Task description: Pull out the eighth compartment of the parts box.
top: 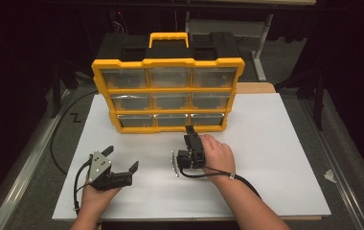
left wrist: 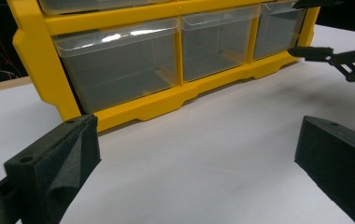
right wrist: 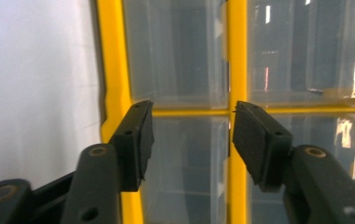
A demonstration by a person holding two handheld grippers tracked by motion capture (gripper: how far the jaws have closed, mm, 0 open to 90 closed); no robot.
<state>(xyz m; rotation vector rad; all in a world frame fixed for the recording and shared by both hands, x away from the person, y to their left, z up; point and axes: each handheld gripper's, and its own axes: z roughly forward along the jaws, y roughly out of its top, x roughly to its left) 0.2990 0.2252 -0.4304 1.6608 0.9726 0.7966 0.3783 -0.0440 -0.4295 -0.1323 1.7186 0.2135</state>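
Observation:
A yellow and black drawer organizer [top: 168, 91] with clear drawers in three rows stands at the back of the white table [top: 276, 158]. My right gripper [top: 189, 129] is turned on its side, its tips just in front of the bottom row near the divider between the middle and right drawers. In the right gripper view its jaws [right wrist: 192, 135] stand apart with nothing between them, before the yellow frame [right wrist: 112, 70]. My left gripper [top: 121, 159] rests at the front left, open and empty, facing the organizer [left wrist: 166, 102]. The left gripper view also catches the right gripper [left wrist: 306, 28] at upper right.
The white board's front edge [top: 194, 216] lies close to the person's forearms. A black cable [top: 58, 143] curls off the table's left side. A yellow carry handle [top: 168, 38] tops the organizer. Bare table surface lies to the right of the right hand.

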